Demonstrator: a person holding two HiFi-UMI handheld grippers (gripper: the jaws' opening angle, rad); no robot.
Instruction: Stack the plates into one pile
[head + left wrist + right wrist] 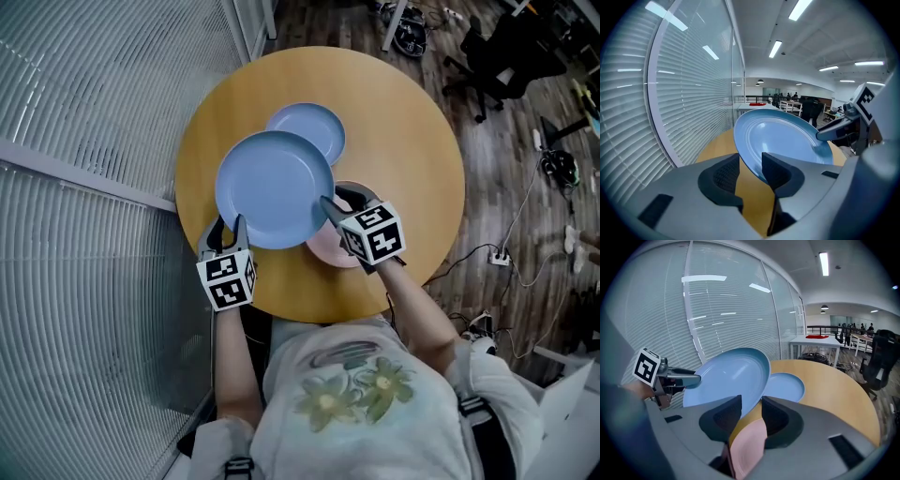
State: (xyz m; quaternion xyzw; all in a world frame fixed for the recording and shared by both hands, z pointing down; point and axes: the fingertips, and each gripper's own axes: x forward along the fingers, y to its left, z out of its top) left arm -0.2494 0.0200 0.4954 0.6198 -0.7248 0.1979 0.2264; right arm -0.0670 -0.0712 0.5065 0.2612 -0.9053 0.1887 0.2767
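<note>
Step in hand: both tongs are carrying the large blue plate [274, 187] above the round wooden table [412, 150], one at each side of its near rim.
Left gripper [230, 225]: its jaws are closing narrowly over the plate's rim, which is running between the pads.
Right gripper [339, 202]: it is pinching the opposite side of the same rim, and the plate is tilting between the two.
Other plates: the small blue plate [314, 127] is lying on the table beyond, and the pink plate [325, 249] is lying near the table's edge, under the right gripper.
Progress: no pile is forming yet, by my reading.
Next move: probably levelling the big plate and lowering it with both hands matched, so neither pinch is slipping; as the widest, it is best serving as the base.
</note>
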